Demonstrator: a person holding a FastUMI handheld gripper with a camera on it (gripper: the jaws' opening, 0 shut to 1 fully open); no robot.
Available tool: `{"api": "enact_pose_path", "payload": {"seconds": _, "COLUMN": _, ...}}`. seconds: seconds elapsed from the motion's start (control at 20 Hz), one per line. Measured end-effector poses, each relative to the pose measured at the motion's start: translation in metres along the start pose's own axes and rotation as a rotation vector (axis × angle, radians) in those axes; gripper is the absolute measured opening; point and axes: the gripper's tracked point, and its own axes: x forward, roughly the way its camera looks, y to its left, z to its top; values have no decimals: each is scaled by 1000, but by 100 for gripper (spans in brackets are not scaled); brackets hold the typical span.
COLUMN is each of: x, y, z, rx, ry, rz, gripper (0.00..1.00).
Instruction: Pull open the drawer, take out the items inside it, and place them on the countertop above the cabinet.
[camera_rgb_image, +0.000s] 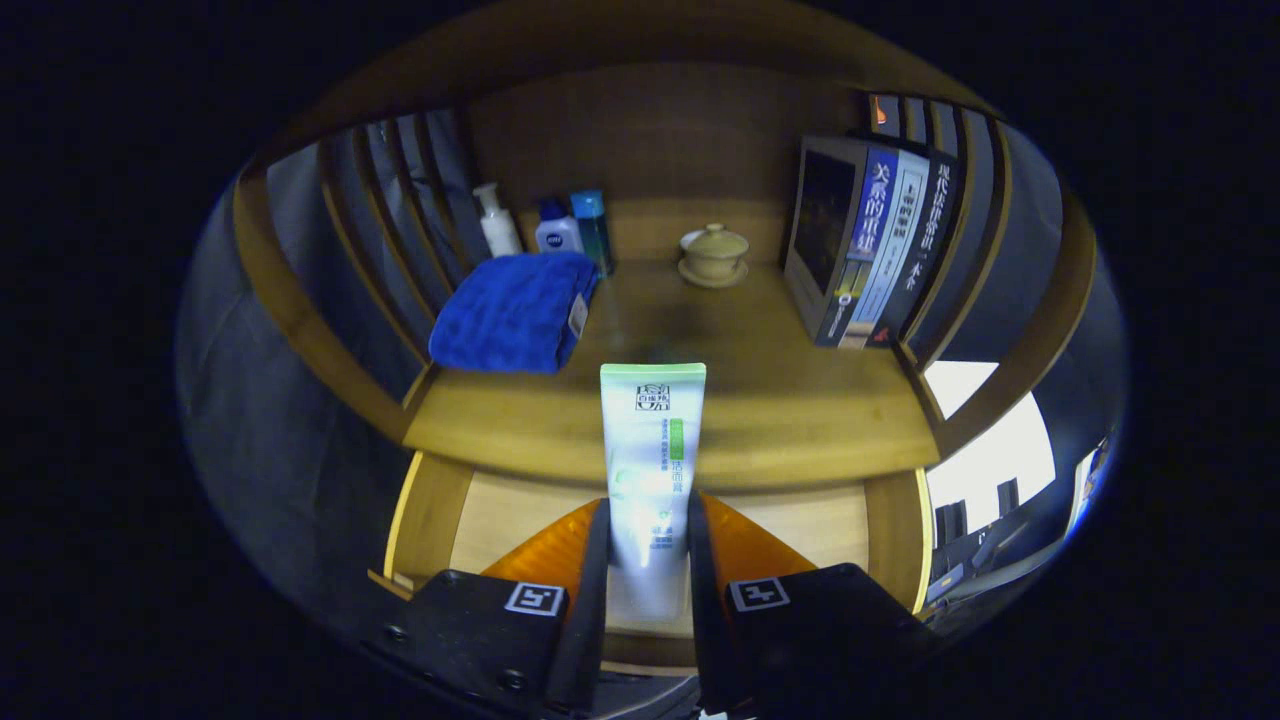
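Above the open drawer (500, 515), the tool (648, 545) was clamped on a white tube (650, 450). A blue towel (515, 310) lay far left on the worktop (780, 400).

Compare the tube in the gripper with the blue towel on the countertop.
The tube is white with a green end, slim and stiff; the towel is deep blue, broad and soft. The tube is clamped between the fingers of the gripper, above the open drawer; the towel lies folded on the countertop, beside the bottles.

Wooden counter (760, 400) beyond my claw (648, 560), folded blue towel (515, 310), three bottles (545, 228), lidded cup on saucer (713, 254), upright books (870, 245), maybe boxed.
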Motion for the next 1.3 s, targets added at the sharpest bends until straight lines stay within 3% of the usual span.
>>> {"api": "enact_pose_path", "payload": {"seconds": 0.25, "x": 35, "y": -18, "z": 46, "rx": 19, "ry": -21, "rz": -54, "gripper": 46}}
{"api": "enact_pose_path", "payload": {"seconds": 0.7, "x": 113, "y": -48, "z": 44, "rx": 56, "ry": 68, "rz": -115, "gripper": 46}}
{"api": "enact_pose_path", "payload": {"seconds": 0.95, "x": 125, "y": -58, "z": 38, "rx": 42, "ry": 89, "rz": -131, "gripper": 46}}
{"api": "enact_pose_path", "payload": {"seconds": 1.3, "x": 124, "y": -60, "z": 36, "rx": 22, "ry": 68, "rz": -152, "gripper": 55}}
